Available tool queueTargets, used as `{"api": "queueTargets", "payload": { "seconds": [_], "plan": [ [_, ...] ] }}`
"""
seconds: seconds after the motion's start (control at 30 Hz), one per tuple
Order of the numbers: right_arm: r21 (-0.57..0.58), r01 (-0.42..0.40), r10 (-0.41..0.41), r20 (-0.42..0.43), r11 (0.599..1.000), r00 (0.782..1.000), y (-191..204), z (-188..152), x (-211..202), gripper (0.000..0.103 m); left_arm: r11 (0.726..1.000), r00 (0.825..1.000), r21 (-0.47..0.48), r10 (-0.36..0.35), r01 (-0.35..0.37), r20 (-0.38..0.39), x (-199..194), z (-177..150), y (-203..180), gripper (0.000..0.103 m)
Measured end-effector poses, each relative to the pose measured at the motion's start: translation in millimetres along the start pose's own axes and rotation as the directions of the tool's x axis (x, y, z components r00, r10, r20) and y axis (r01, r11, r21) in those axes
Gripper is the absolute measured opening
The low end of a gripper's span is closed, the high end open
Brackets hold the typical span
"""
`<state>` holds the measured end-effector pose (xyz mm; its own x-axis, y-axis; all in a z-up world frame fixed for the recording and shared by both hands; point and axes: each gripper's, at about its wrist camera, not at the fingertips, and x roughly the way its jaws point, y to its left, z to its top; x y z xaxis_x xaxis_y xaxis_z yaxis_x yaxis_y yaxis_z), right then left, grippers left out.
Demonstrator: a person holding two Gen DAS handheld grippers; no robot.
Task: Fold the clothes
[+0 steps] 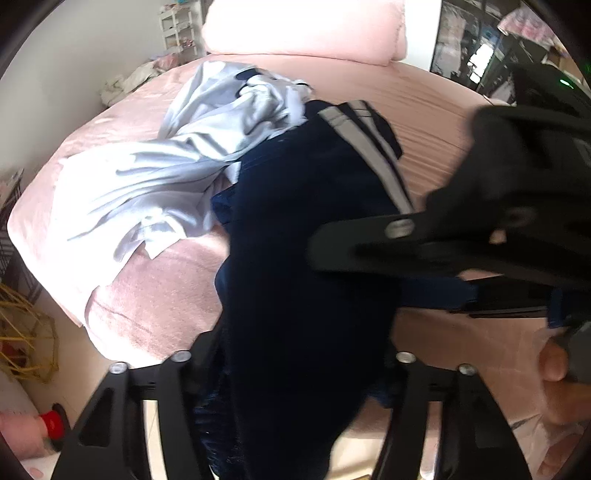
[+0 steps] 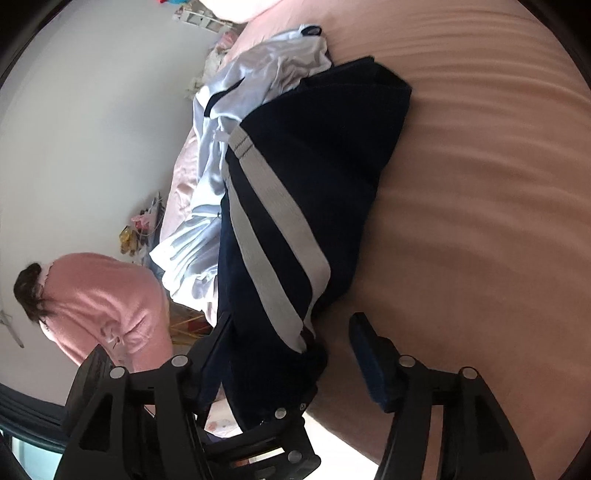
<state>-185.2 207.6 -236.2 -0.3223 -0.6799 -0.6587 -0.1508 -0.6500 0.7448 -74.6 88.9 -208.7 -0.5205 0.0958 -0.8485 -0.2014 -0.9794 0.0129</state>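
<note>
Left gripper [image 1: 295,373]: at the bottom of the left wrist view, its two black fingers apart with the navy fabric filling the gap between them; whether they pinch the cloth I cannot tell.
Right gripper [image 2: 291,354]: at the bottom of the right wrist view, fingers spread wide, the left one hidden behind the navy cloth, the right one's blue pad [image 2: 373,362] bare over the sheet; it also shows blurred at the right of the left wrist view.
Hand [image 1: 557,384]: lower right edge of the left wrist view.
Navy track pants [image 2: 306,206]: centre of both views, with two grey side stripes [image 2: 273,236], lying on the bed and hanging over its near edge.
Pale blue garment [image 1: 155,184]: crumpled, centre left, touching the pants' far end.
Pink bed sheet [image 2: 480,184]: under both garments.
Pink pillow [image 1: 303,29]: top centre.
Person in a pink top [image 2: 110,306]: lower left of the right wrist view, beside the bed.
</note>
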Motion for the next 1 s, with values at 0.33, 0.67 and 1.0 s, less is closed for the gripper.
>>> {"api": "queueTargets", "payload": {
  "seconds": [0.33,0.67,1.0],
  "plan": [
    [-0.027,-0.032,0.033,0.036,0.999,0.999,1,-6,-10,0.034,1.0,1.0,0.003,-0.016,0.016,0.014,-20,-8,-23,0.041],
    [-0.083,-0.03,0.04,0.121,0.996,0.992,7,-11,-36,0.032,0.994,0.992,0.094,-0.072,0.063,0.101,-59,-12,-74,0.037],
    [-0.054,-0.003,0.017,0.256,0.999,0.966,-19,-2,-106,0.032,0.962,0.978,0.212,-0.192,0.17,0.088,-87,-5,-154,0.037]
  ]
}}
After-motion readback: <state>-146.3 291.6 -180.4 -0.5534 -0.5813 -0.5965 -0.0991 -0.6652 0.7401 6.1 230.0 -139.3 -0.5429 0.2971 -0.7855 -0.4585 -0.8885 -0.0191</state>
